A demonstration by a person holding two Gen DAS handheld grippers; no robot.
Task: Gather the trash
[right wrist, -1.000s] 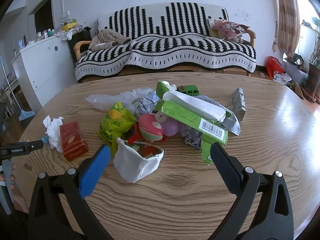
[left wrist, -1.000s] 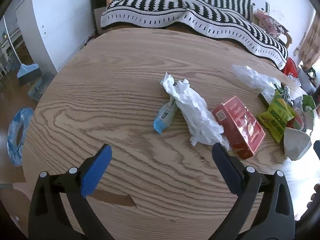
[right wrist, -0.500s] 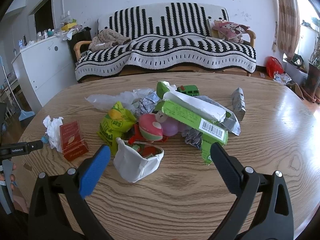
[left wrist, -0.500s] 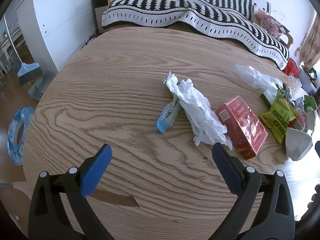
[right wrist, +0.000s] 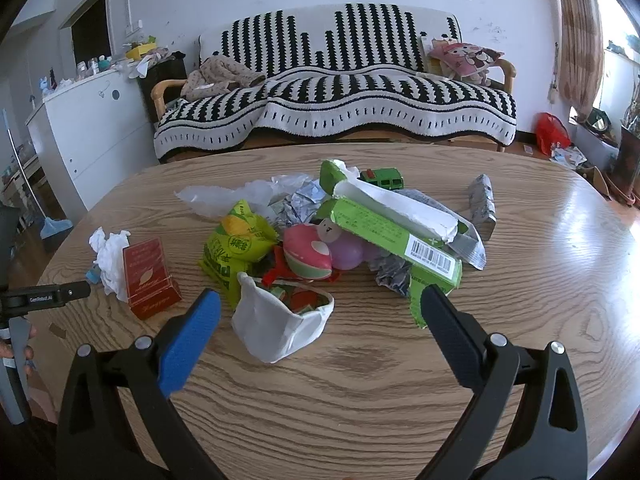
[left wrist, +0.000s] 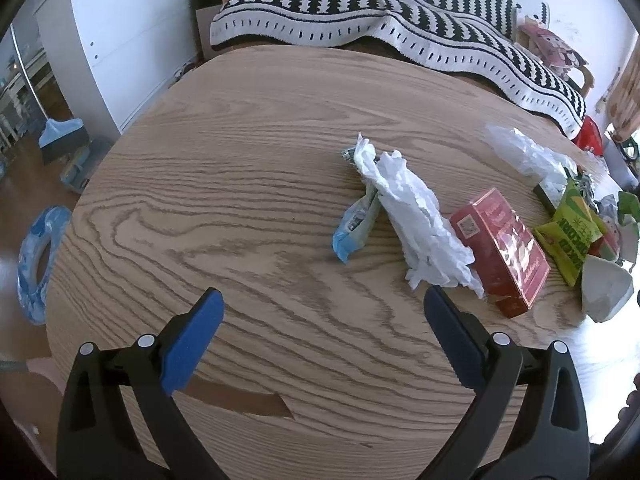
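Both sets of fingers spread wide, empty. Left gripper (left wrist: 322, 306) short of crumpled tissue (left wrist: 420, 220) on worktop (left wrist: 240, 200); flimsy, may tear. Right gripper (right wrist: 320, 308) over white paper cup (right wrist: 280, 328), crushable, contents may spill.

On the table (right wrist: 520, 300), a tissue (right wrist: 110, 258) lies left of and touching a box (right wrist: 148, 276); the trash heap (right wrist: 340, 232) sits to their right, a paper cup (right wrist: 280, 328) before it, a sofa (right wrist: 340, 112) behind
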